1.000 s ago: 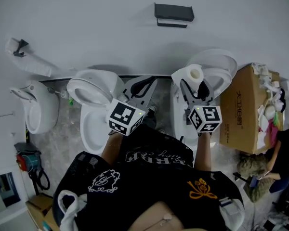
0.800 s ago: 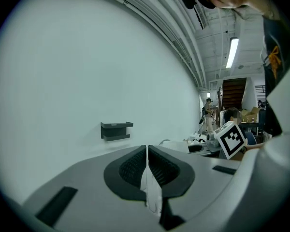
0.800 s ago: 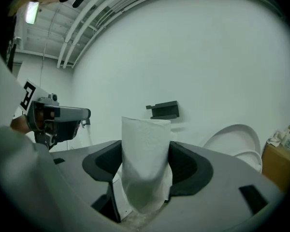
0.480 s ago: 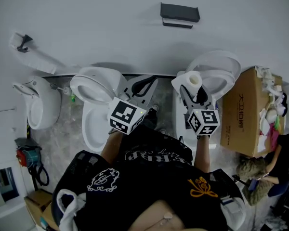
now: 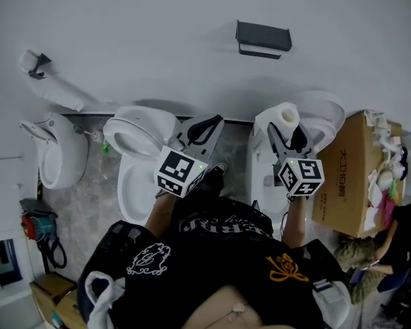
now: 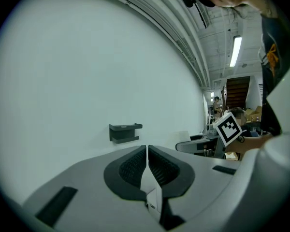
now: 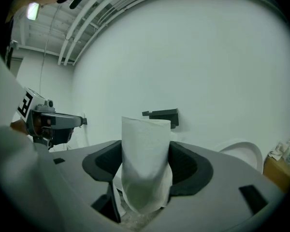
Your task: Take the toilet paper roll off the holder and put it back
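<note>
A white toilet paper roll [image 5: 286,118] [image 7: 145,163] stands upright between the jaws of my right gripper [image 5: 288,130] [image 7: 146,170], whose dark pads press on both its sides. The dark grey wall holder [image 5: 263,39] [image 7: 161,116] [image 6: 125,132] hangs bare on the white wall, above and slightly left of the roll. My left gripper [image 5: 200,129] [image 6: 148,166] is held lower at the left, jaws closed together with nothing between them.
Two white toilets [image 5: 140,146] stand below the wall, one under each gripper [image 5: 315,115]. A urinal [image 5: 51,156] is at the far left. A brown cardboard box [image 5: 349,173] stands at the right, with a person beyond it.
The right gripper with the roll has shifted a little right and up. The view has tilted, so the holder sits lower in the picture. The left gripper has barely moved.
</note>
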{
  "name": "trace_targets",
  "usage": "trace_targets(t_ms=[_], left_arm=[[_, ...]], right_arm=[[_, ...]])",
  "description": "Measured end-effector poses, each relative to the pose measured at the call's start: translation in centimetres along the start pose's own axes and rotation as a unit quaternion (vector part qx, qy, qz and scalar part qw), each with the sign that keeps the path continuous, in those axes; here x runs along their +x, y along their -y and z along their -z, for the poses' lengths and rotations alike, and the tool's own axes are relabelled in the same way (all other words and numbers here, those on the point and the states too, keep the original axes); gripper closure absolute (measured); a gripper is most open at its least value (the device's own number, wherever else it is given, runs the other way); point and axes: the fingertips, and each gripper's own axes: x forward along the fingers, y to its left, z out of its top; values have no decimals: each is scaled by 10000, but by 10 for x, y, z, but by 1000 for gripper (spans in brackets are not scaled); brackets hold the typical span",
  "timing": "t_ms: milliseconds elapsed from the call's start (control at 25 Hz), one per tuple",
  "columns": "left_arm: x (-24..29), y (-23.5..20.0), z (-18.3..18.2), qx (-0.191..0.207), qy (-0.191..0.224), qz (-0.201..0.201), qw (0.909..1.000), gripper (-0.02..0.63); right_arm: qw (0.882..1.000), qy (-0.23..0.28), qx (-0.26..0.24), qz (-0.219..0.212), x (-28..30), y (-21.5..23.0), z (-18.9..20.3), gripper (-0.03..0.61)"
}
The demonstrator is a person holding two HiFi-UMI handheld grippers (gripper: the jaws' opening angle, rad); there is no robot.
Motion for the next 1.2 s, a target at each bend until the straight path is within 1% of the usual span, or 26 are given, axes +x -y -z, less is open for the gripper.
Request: trace_targets(t_ms=[320, 520, 760, 960, 1200], left_arm=[[6, -27, -2, 1, 8, -130, 9999, 588], [14, -35, -6, 22, 56, -137, 9999, 588], [24, -41, -8, 40, 65, -98, 9999, 588], [33, -47, -11, 53, 84, -108, 9999, 588], [39, -55, -12, 80, 91, -167, 9998, 588]], right_arm=[[9983, 422, -358, -157, 35, 11, -63, 275], [9954, 649, -675, -209, 57, 24, -105, 275], [9910, 805, -1040, -249, 89, 35, -147, 275], [9893, 927, -1048, -402, 121, 38, -175, 275], [9874, 933, -1085, -674, 166, 24, -197, 275]])
